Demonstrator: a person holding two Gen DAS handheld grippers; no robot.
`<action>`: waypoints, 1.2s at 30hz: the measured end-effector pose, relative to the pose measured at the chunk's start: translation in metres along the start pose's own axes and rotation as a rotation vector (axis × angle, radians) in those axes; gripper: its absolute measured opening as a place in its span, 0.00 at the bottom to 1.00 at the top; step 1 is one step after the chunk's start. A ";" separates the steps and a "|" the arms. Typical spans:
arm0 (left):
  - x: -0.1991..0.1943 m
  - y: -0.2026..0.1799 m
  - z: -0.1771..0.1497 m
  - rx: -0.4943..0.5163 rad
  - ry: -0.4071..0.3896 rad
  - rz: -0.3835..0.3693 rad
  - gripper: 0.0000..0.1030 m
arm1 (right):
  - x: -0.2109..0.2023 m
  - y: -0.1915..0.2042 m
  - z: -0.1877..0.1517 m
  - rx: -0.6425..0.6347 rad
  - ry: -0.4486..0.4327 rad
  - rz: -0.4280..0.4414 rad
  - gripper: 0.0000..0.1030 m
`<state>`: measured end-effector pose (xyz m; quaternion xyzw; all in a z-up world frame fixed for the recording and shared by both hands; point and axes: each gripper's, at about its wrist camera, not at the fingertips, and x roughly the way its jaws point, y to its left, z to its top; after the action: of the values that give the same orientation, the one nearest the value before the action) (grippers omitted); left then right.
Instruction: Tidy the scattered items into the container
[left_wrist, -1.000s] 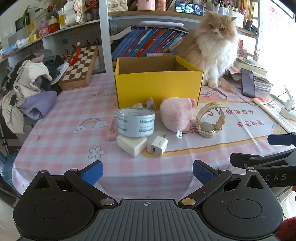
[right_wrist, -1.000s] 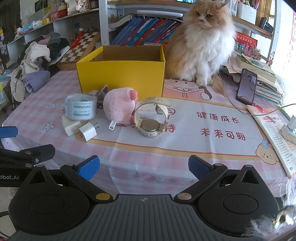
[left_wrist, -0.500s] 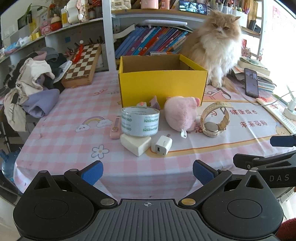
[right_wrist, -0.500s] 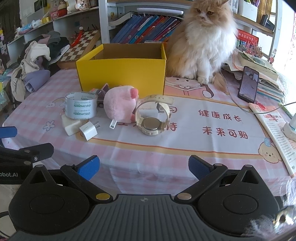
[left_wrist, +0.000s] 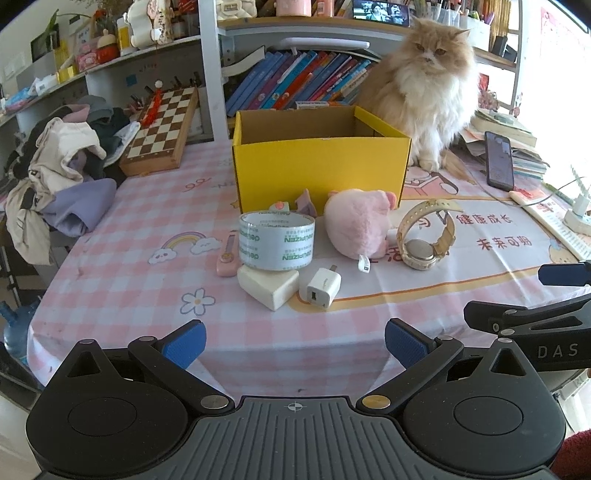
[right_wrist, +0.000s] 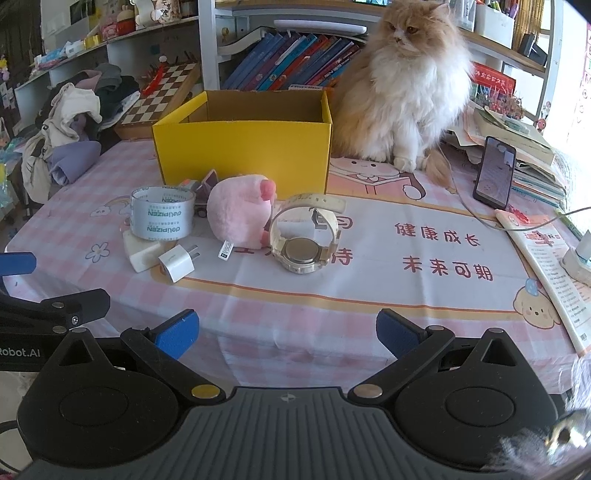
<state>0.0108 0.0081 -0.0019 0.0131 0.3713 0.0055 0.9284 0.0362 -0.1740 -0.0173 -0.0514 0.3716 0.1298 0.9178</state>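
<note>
Right now your left gripper (left_wrist: 294, 341) and right gripper (right_wrist: 285, 331) both hang spread wide, holding nothing, near the table edge; tape roll (left_wrist: 276, 240), pink plush (left_wrist: 356, 222) and watch (left_wrist: 424, 236) (strap looped) sit before the yellow box (left_wrist: 320, 162).

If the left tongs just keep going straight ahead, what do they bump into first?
Probably the white charger plug, the closest thing ahead of the open left tongs, with the soap-like white block just beside it. Depth is hard to judge.
</note>
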 end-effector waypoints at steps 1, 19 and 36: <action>0.000 0.000 0.000 0.000 0.000 0.000 1.00 | 0.000 0.000 0.000 0.000 0.000 0.000 1.00; 0.000 0.005 -0.002 -0.005 -0.005 0.008 1.00 | 0.000 0.002 0.001 -0.006 -0.001 0.002 1.00; 0.001 0.008 -0.001 -0.002 -0.005 0.008 1.00 | 0.000 0.006 0.004 -0.010 -0.009 -0.007 0.99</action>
<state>0.0106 0.0157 -0.0031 0.0138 0.3687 0.0096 0.9294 0.0371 -0.1673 -0.0142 -0.0566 0.3666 0.1288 0.9197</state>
